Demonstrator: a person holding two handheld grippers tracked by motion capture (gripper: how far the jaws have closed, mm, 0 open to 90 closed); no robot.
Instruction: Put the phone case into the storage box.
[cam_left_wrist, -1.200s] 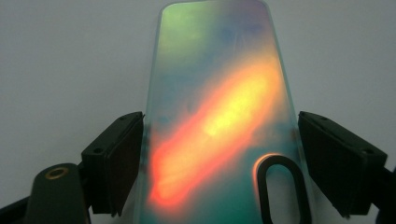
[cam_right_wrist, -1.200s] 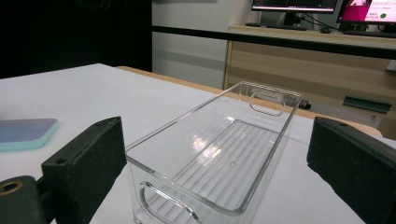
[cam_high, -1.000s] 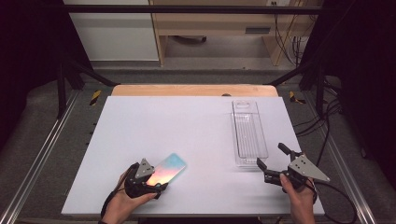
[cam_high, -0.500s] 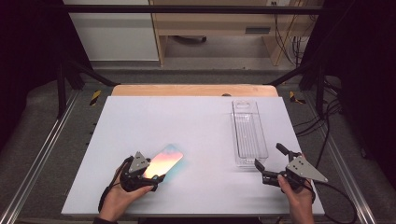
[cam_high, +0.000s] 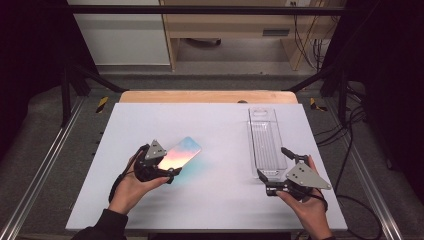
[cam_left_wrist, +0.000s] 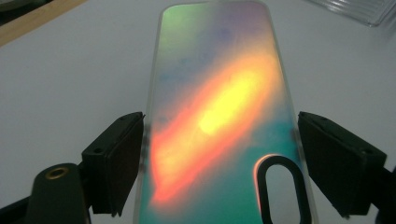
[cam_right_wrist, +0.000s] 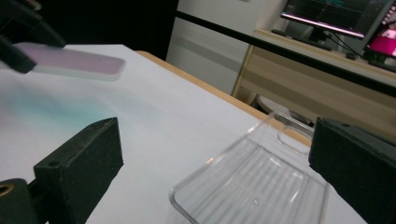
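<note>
Between left gripper (cam_left_wrist: 219, 163) jaws, case's (cam_left_wrist: 219, 107) camera cutout

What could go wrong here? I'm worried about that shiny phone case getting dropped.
The left gripper holds the iridescent phone case only by its thin side edges, lifted off the white table; it might slip or flex out. The open right gripper sits at the clear plastic tray and could nudge it.
</note>
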